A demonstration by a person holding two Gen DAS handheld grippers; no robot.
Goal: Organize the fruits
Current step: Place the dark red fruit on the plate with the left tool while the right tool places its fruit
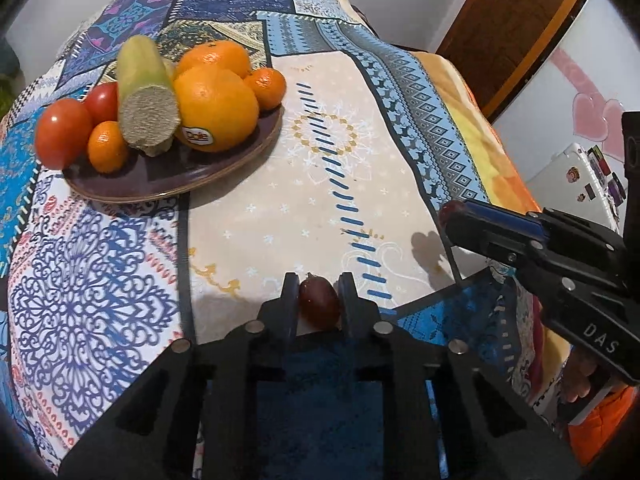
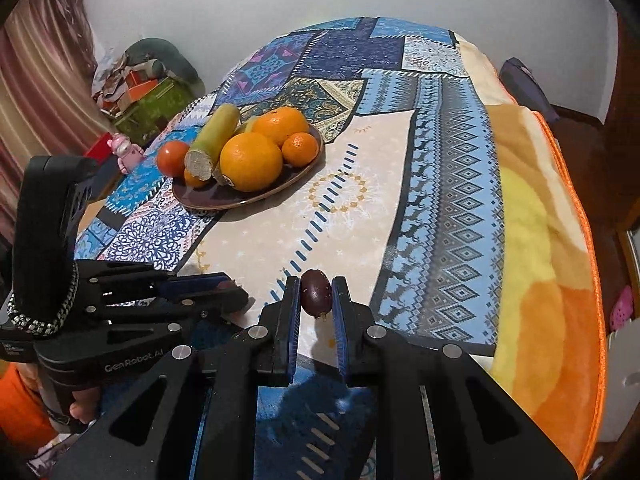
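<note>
A purple plate (image 1: 188, 176) at the far left holds oranges (image 1: 218, 110), tangerines, tomatoes (image 1: 62, 134) and a cut green-yellow fruit (image 1: 146, 92); it also shows in the right wrist view (image 2: 208, 200). My left gripper (image 1: 319, 300) is shut on a small dark red fruit (image 1: 319, 301) above the tablecloth. My right gripper (image 2: 316, 298) is shut on another small dark purple fruit (image 2: 316, 291). In the left wrist view the right gripper (image 1: 454, 216) enters from the right. In the right wrist view the left gripper (image 2: 236, 292) lies at the left.
A patterned blue and beige tablecloth (image 1: 340, 168) covers the table, with an orange-yellow blanket (image 2: 540, 240) on its right side. A wall stands behind the table. Boxes and clutter (image 2: 140, 92) lie on the floor at the far left.
</note>
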